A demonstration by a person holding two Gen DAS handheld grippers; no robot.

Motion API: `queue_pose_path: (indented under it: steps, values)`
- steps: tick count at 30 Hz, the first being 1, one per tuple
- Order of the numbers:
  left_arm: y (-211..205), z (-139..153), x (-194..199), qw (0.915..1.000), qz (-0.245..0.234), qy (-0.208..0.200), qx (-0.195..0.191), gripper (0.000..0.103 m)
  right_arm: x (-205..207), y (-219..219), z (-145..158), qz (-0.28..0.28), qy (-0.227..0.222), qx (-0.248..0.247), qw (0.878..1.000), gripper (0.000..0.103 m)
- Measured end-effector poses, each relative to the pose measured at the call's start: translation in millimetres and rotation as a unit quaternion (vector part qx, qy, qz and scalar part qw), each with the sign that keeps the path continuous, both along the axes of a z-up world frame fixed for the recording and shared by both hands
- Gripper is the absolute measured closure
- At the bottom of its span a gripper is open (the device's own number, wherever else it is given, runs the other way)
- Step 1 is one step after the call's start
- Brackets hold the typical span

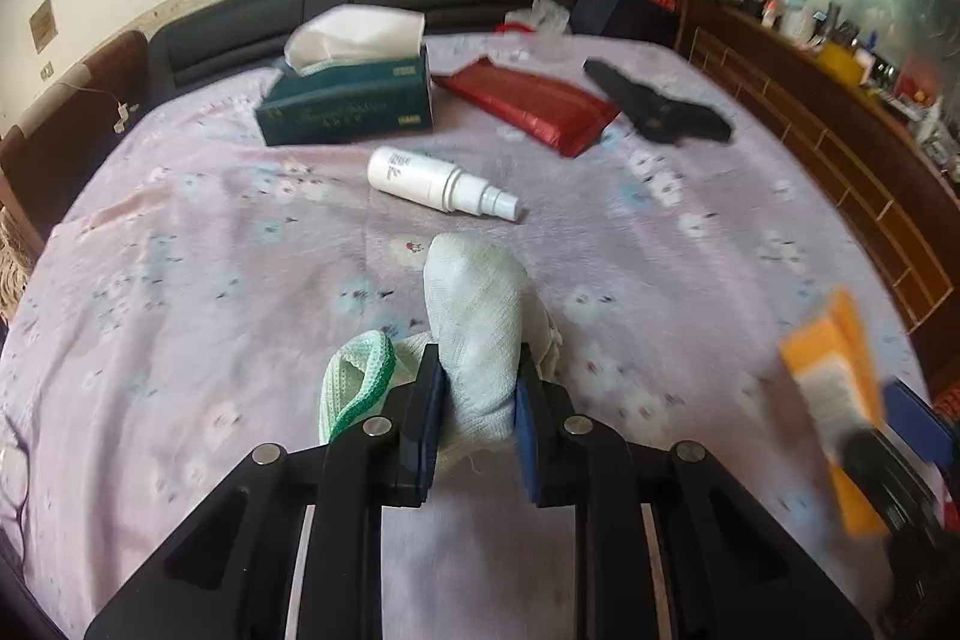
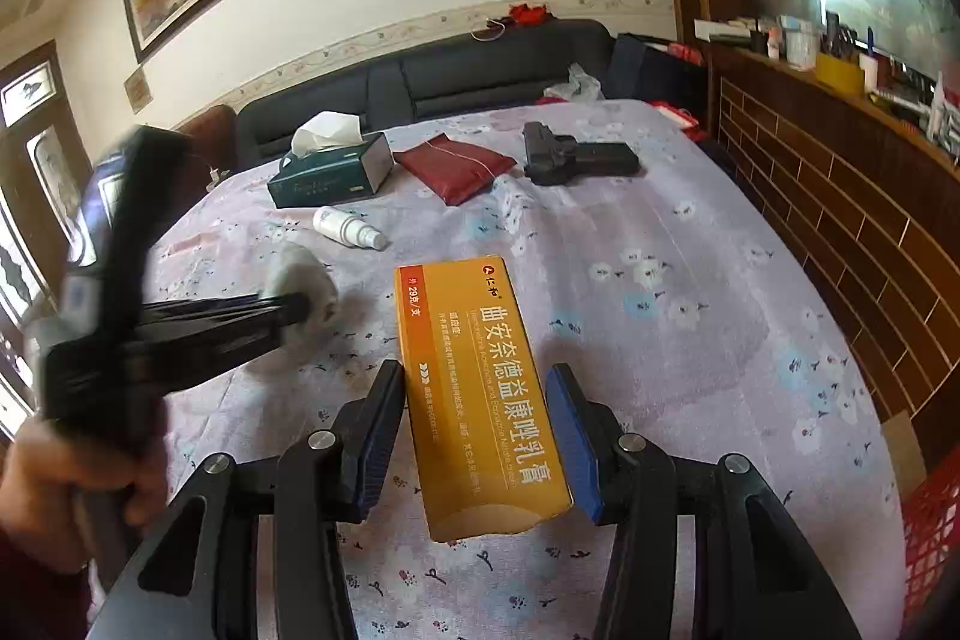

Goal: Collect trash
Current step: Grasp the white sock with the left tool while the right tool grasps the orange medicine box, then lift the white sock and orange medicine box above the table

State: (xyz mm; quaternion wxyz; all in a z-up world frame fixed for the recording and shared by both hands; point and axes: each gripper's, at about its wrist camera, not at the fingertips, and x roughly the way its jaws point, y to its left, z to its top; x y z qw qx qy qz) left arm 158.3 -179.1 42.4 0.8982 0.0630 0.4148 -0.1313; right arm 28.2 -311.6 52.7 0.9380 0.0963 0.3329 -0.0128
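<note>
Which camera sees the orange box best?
The right wrist view: the orange box fills the middle, between that gripper's jaws, its print sharp. In the left wrist view the box is only a blurred shape at the right edge.

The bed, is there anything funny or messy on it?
Yes. A white spray bottle lies tipped on its side on the bedspread, and a black toy-like pistol lies beside a red pouch, odd things for a bed.
</note>
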Motion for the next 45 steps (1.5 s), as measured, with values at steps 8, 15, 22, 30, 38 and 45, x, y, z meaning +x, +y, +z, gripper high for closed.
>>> queue_pose_path:
  steps: [8, 15, 22, 30, 38, 45]
  values:
    - [43, 39, -97, 0.9983, 0.01, -0.054, -0.022, 0.083, -2, 13, 7, 0.007, -0.01, -0.03, 0.999, 0.051]
    - [68, 54, -165, 0.996, 0.006, -0.087, -0.02, 0.083, -26, 28, 25, 0.019, 0.003, -0.017, 1.0, 0.051]
    - [77, 50, -235, 0.9923, 0.009, -0.121, -0.024, 0.083, -105, 47, 44, 0.03, -0.013, -0.04, 0.999, 0.05]
    - [79, 39, -294, 0.9869, 0.028, -0.155, -0.035, 0.083, -196, 67, 39, 0.016, -0.038, -0.049, 0.998, 0.05]
    - [82, 29, -319, 0.9861, 0.041, -0.157, -0.036, 0.082, -228, 71, 28, -0.004, -0.035, -0.057, 0.998, 0.05]
    - [83, 21, -317, 0.9858, 0.051, -0.159, -0.014, 0.082, -233, 80, 23, 0.003, -0.035, -0.064, 0.997, 0.05]
